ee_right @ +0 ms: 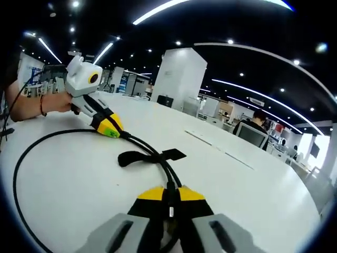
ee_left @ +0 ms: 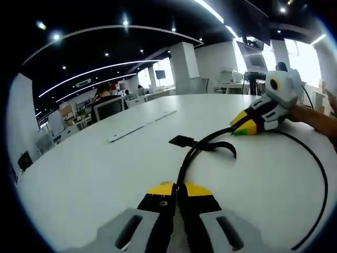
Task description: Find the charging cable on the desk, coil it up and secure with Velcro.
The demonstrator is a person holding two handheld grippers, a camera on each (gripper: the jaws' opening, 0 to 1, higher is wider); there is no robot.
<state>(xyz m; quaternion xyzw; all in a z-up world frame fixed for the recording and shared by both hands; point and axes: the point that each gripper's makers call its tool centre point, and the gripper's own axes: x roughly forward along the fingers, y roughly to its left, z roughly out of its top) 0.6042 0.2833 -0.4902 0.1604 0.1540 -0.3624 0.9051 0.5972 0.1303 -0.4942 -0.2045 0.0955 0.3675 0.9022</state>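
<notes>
Pinching a thin black charging cable (ee_left: 185, 163) between closed yellow-tipped jaws, the left gripper (ee_left: 178, 191) rises from 6 o'clock in the left gripper view, over a broad white round-edged desk (ee_left: 95, 168). From those jaws the cable runs up toward 1 o'clock as 2 strands side by side, crossed by a black Velcro strap (ee_left: 218, 147) whose flat square tab (ee_left: 182, 140) lies on the desk toward 11 o'clock of the crossing. The strands reach the right gripper (ee_left: 243, 128), which comes in from 2 o'clock with its jaws shut on the cable. Beyond it the cable sweeps out in a wide loop (ee_left: 321, 184) along the 3 to 5 o'clock edge. A forearm (ee_left: 316, 118) shows behind that gripper.

The right gripper view gives the mirror of this: the right gripper (ee_right: 170, 197) at 6 o'clock clamps the cable (ee_right: 167, 171), and the left gripper (ee_right: 113, 132) sits at 10 o'clock, held by a hand (ee_right: 60, 101) with a wristband, its jaws likewise closed on the cable. Here the strap (ee_right: 138, 156) lies across the strands between the 2 grippers, and the loop (ee_right: 21, 174) curves around the 8 to 9 o'clock side. A seated person at a monitor (ee_right: 253, 134) shows at 2 o'clock, past a flat white strip (ee_right: 218, 148) set in the desk top.
</notes>
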